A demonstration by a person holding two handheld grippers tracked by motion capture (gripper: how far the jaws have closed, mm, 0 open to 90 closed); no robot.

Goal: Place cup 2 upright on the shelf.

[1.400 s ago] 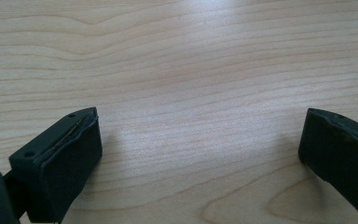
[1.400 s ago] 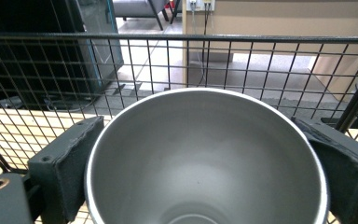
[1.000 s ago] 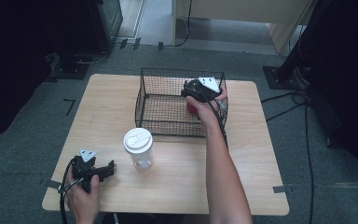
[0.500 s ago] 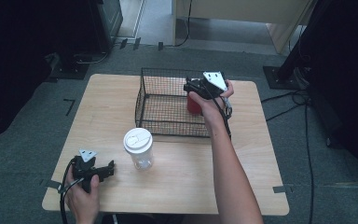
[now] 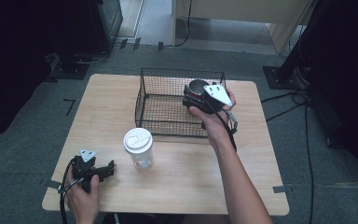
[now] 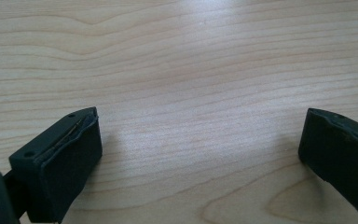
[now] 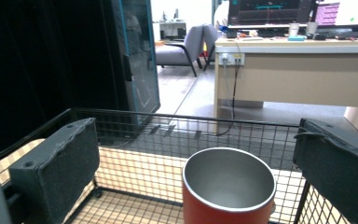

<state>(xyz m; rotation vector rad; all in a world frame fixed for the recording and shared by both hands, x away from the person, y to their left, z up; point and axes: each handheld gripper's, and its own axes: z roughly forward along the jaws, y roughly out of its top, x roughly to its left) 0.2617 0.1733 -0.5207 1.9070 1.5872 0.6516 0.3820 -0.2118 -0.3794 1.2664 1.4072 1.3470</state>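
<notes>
A red cup (image 5: 196, 87) with a bare steel inside stands upright in the far right part of the black wire basket (image 5: 168, 122). My right gripper (image 5: 189, 99) hovers just on the near side of the cup, over the basket. In the right gripper view the cup (image 7: 228, 186) is between the two jaws, which stand wide apart and clear of its sides; the right gripper (image 7: 198, 158) is open. My left gripper (image 5: 108, 169) rests low at the table's front left. It is open over bare wood (image 6: 200, 154), nothing between its jaws.
A clear plastic cup with a white lid (image 5: 138, 148) stands just in front of the basket's near left corner. The wooden table (image 5: 177, 186) has bare room at its front middle and right. Cables and a stand base lie on the floor to the right.
The right gripper has shifted a little right and back. The red cup, earlier close under it, now stands upright in the basket, free of the jaws. The left hand has not moved.
</notes>
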